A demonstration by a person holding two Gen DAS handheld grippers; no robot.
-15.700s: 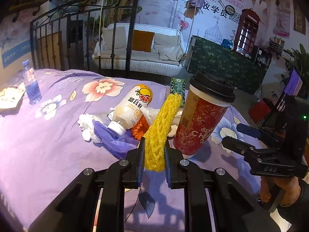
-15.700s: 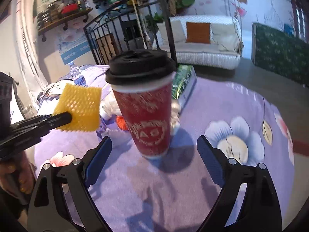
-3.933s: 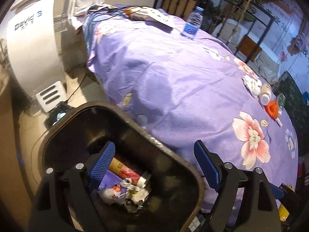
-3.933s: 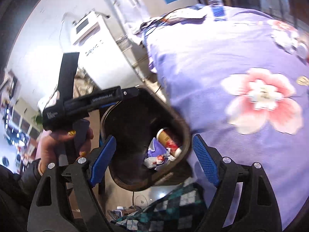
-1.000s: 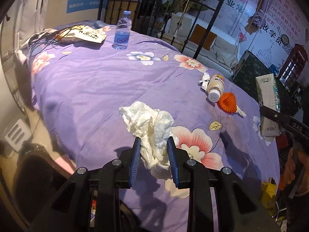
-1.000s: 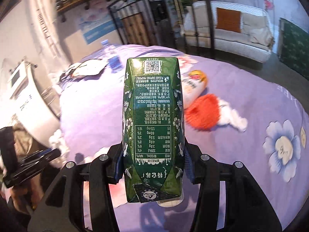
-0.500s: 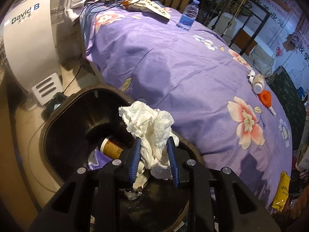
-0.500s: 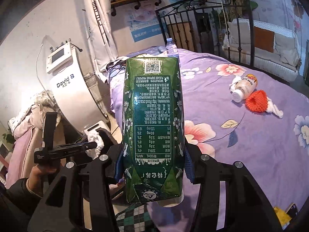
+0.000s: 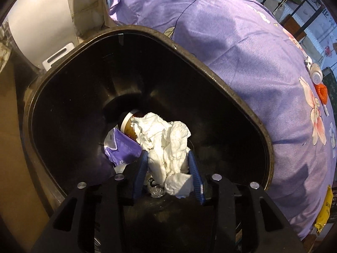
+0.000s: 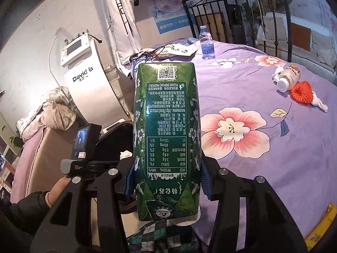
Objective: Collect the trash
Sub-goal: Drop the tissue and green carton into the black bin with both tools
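Note:
My left gripper (image 9: 167,158) is shut on a crumpled white tissue wad (image 9: 166,141) and holds it inside the mouth of the black trash bin (image 9: 210,71). A red cup (image 9: 128,124) and purple wrapper (image 9: 124,147) lie at the bin's bottom. My right gripper (image 10: 166,168) is shut on a green milk carton (image 10: 166,130), held above the bed's edge. The left gripper body (image 10: 84,147) and the bin (image 10: 115,141) show at the lower left of the right wrist view. A white drink bottle (image 10: 288,77) and orange foam net (image 10: 301,91) lie on the purple floral bedspread (image 10: 242,97).
A white David B machine (image 10: 94,82) stands beside the bin. A water bottle (image 10: 207,44) stands at the bed's far end by a black metal bedframe (image 10: 242,6). A yellow wrapper (image 9: 325,208) hangs at the bed's near edge. A plaid cloth (image 10: 164,238) lies below the carton.
My left gripper has moved down into the bin's mouth with the tissue. My right gripper has carried the carton closer to the bin side of the bed.

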